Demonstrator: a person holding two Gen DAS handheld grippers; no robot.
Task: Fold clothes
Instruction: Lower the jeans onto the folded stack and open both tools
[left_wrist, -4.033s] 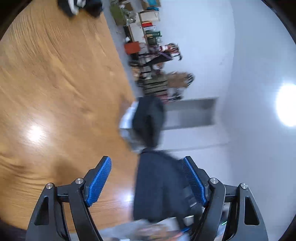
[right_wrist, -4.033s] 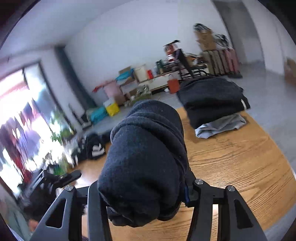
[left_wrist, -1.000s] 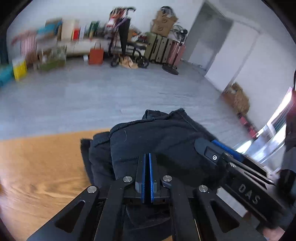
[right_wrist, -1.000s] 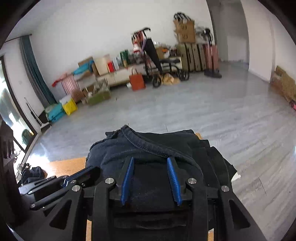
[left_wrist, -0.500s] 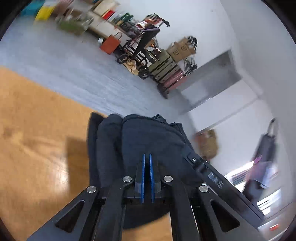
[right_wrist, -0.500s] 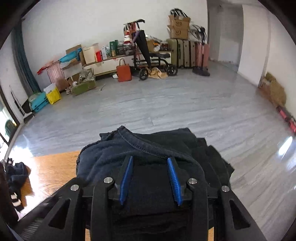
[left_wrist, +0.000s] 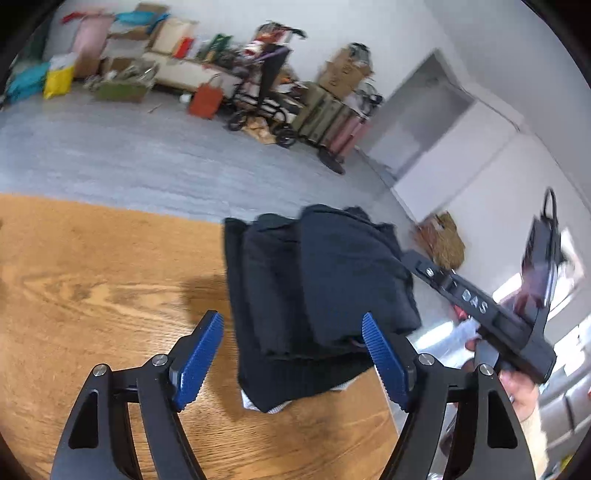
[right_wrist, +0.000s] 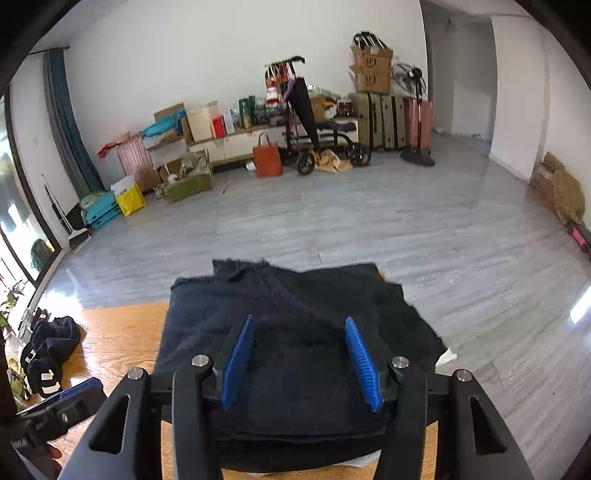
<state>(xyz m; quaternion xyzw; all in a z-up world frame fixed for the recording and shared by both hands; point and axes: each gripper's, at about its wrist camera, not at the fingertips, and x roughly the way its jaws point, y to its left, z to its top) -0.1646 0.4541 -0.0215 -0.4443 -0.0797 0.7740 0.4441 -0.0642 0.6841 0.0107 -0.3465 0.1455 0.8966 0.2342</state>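
A stack of folded dark clothes (left_wrist: 314, 288) lies at the corner of the wooden table (left_wrist: 92, 277), with a pale garment (left_wrist: 258, 400) peeking out beneath it. My left gripper (left_wrist: 291, 356) hovers just short of the stack's near edge. Its jaws are opening wide and hold nothing. My right gripper (right_wrist: 299, 362) sits over the top of the stack (right_wrist: 295, 332). Its jaws are opening too, and the cloth lies flat under the blue pads (right_wrist: 238, 362), not pinched. The right gripper's black body (left_wrist: 476, 306) reaches in from the right, held by a hand (left_wrist: 524, 395).
A loose heap of dark clothing with white marks (right_wrist: 48, 354) lies at the table's far left. The table edge runs just behind and right of the stack, with grey floor (right_wrist: 369, 229) beyond. Boxes, bags and suitcases line the far wall.
My left gripper went from shut to wide open and drew back from the stack. The right jaws widened, and the ridge of cloth pinched between them has flattened.
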